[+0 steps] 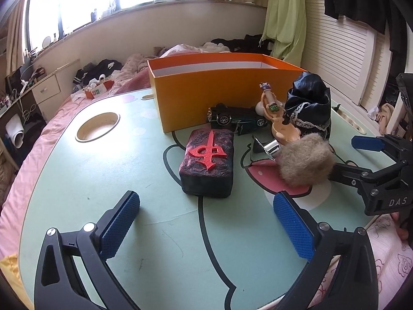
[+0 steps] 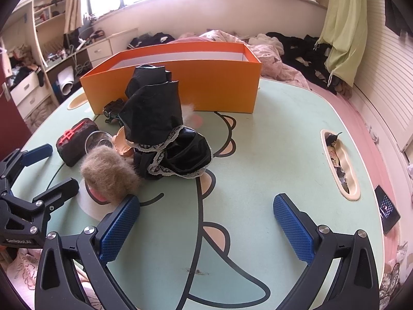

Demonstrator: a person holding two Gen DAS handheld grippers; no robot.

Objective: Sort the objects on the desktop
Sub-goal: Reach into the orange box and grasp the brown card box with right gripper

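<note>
Now both grippers hover over the tabletop (image 1: 108, 180), jaws wide, nothing between them. Left gripper (image 1: 206, 222) faces the dark block with the red symbol (image 1: 207, 161), which lies flat just in front of the orange box (image 1: 219, 98). Best approach, I judge: straddle the block's short sides, close squarely, lift clear of the box wall. Right gripper (image 2: 206, 224) idles beside the fur ball (image 2: 108, 171).

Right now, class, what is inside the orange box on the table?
Only the white inner walls of the orange box show, near the rim. Its high front wall hides the floor, so whether anything lies inside cannot be seen in either view.
</note>
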